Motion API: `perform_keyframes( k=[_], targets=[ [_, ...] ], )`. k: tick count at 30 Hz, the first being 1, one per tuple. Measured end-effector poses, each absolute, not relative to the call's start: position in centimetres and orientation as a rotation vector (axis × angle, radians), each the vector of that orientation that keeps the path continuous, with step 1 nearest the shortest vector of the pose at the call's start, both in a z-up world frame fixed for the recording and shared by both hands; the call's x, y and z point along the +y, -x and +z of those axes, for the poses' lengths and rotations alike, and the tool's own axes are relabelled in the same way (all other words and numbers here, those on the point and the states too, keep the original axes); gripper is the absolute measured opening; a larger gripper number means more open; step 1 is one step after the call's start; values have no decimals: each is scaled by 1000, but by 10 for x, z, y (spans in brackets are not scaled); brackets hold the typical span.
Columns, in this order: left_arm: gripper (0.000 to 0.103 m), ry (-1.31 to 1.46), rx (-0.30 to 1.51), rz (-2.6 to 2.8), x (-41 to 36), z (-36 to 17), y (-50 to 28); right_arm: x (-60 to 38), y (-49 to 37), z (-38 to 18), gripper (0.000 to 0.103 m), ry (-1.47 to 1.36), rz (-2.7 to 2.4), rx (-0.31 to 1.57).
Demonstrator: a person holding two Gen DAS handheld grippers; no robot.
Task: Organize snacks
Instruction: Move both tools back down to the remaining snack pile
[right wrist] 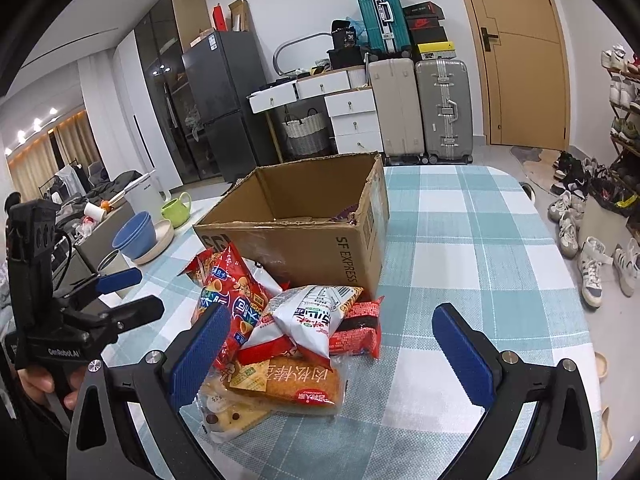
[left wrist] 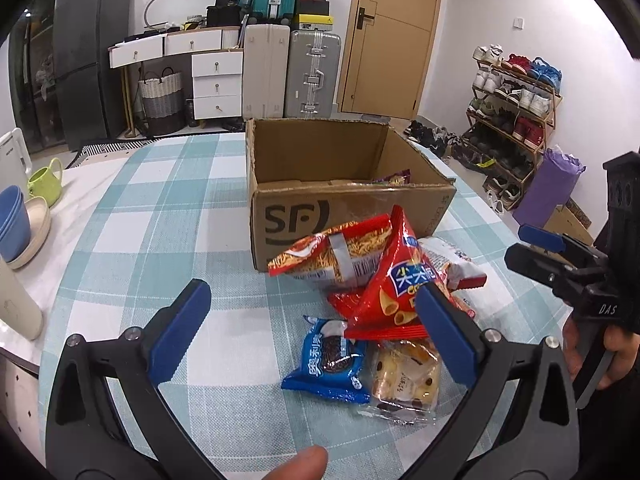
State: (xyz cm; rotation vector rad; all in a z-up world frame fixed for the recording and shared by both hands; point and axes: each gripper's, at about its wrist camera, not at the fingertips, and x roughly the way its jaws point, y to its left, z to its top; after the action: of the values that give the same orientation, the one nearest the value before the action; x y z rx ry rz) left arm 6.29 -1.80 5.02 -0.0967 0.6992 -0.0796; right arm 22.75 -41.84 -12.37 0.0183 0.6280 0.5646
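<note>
Snack packets (left wrist: 384,300) heaped on the checked tablecloth (left wrist: 160,240) against the SF cardboard box (left wrist: 344,184).
Left gripper (left wrist: 316,332) and right gripper (right wrist: 332,352) both gape wide, grasping nothing, hovering beside the pile.

— What's in the cardboard box (left wrist: 352,216)?
— Its front wall hides nearly everything; only a purple wrapper (left wrist: 396,179) corner shows.
— And the snack pile?
— The red chip bag (left wrist: 394,292) covers the packets beneath; their labels stay unreadable.

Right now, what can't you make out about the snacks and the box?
- Cardboard box contents: the front wall hides all but a purple packet, left wrist view.
- Blue cookie pack: missing from right wrist view, behind the left tool's pad.
- Bread pack: not in left wrist view.
</note>
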Motion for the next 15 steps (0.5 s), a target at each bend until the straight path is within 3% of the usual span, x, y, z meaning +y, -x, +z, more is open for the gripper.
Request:
perform_keyframes(
  k=[15],
  targets=[
    [102,124,754,-80,-3,15,-57,-396,-232,-150,102,31,576,734]
  ],
)
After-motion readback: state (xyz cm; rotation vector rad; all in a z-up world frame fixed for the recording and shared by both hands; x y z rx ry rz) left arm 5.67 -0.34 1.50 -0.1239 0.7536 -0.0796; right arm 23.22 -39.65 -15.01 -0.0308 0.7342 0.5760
